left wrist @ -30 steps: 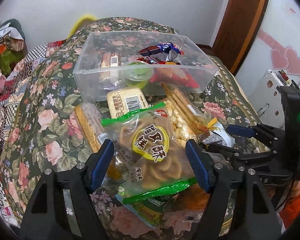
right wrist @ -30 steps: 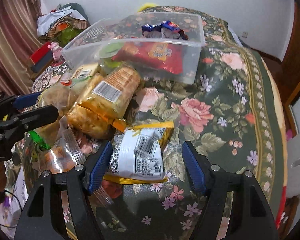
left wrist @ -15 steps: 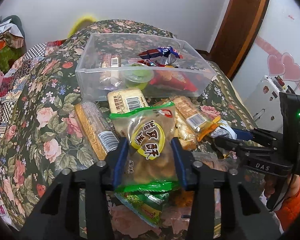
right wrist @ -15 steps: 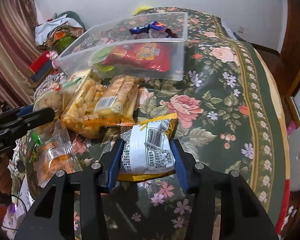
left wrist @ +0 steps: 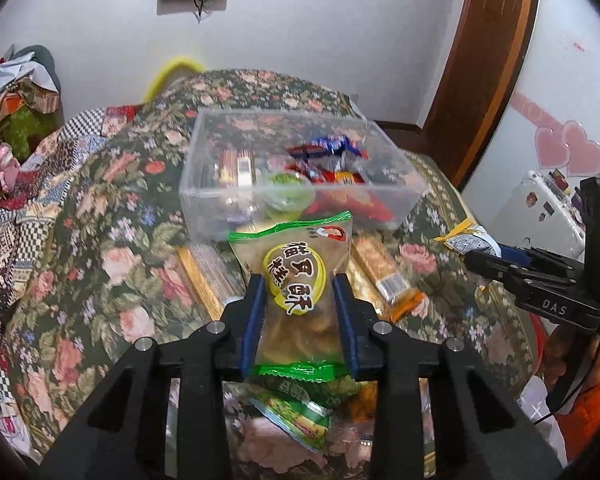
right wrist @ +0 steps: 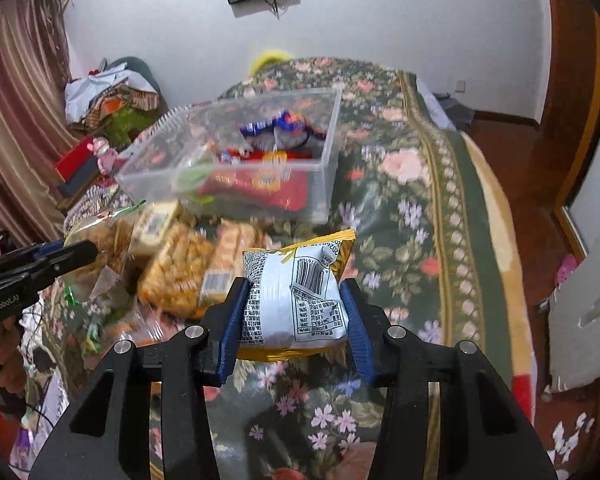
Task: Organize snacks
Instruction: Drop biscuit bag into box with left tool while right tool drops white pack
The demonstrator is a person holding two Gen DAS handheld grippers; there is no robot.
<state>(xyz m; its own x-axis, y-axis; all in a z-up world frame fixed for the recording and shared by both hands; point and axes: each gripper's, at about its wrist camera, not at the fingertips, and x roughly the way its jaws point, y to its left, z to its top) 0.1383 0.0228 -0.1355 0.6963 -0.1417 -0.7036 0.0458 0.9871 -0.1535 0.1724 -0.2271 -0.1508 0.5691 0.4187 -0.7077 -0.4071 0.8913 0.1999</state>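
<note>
floral bedspread [left wrist: 100, 264] | left gripper [left wrist: 300, 308] clamps green-edged snack bag [left wrist: 296, 280] | right gripper [right wrist: 294, 320] clamps white-yellow packet [right wrist: 296, 300]

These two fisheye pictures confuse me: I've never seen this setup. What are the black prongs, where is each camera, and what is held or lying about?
No robot here: a person holds a two-finger gripper in each hand, and each gripper has a camera looking forward along its fingers. The black prongs with blue pads are those fingers. The left gripper is shut on a green-edged snack bag. The right gripper is shut on a white and yellow packet. Each view also catches the other gripper at its edge. On the floral cloth sits a clear bin that already has several snacks in it, and more packets lie piled in front of it.
</note>
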